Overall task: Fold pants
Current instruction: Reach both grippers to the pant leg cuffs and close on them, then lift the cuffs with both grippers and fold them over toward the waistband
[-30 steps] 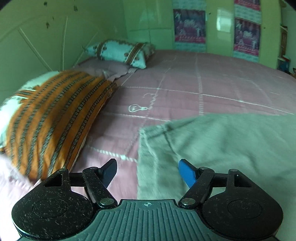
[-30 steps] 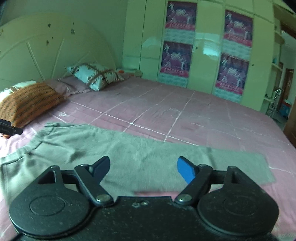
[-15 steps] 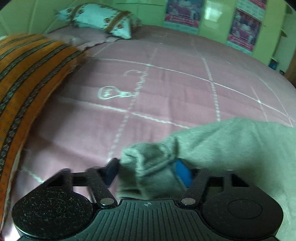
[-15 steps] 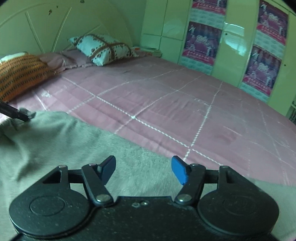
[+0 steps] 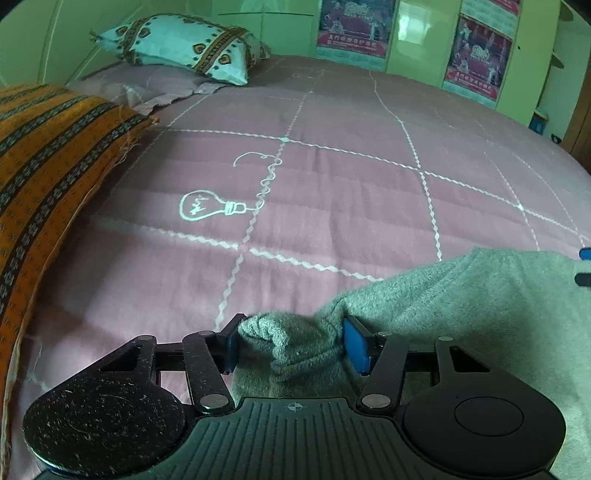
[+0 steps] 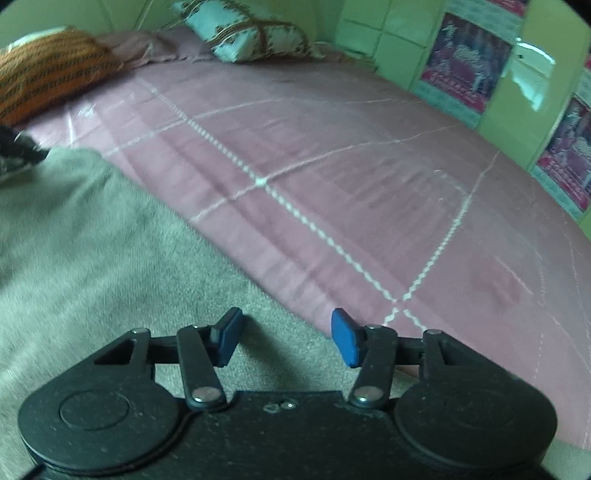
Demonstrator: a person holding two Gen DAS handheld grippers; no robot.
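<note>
Bedspread (image 5: 332, 192), pink with a white stitched grid, filled most of both views, and a white lightbulb drawing (image 5: 212, 206) sat on it in the left wrist view. Wardrobe doors (image 6: 495, 44), pale green and hung with posters (image 5: 352, 27), closed off the far side of the bed.

Pants (image 6: 92, 258), grey and fleecy, lay spread on the near part of the bedspread, running across the lower left of the right wrist view and the lower right of the left wrist view. An orange striped pillow (image 5: 48, 177) lay at the head of the bed, with a white patterned pillow (image 5: 184, 46) farther back on a pink pillow (image 5: 147, 83).

The left gripper (image 5: 291, 345) had its jaws closed on a bunched corner of the pants, the blue pads (image 5: 356, 345) pressing the roll of cloth from both sides, the corner raised a little off the bedspread. The right gripper (image 6: 288, 341) had its jaws wide apart, low over the far edge of the pants, with nothing between the pads (image 6: 345, 343). Whether they touched the cloth could not be told.
</note>
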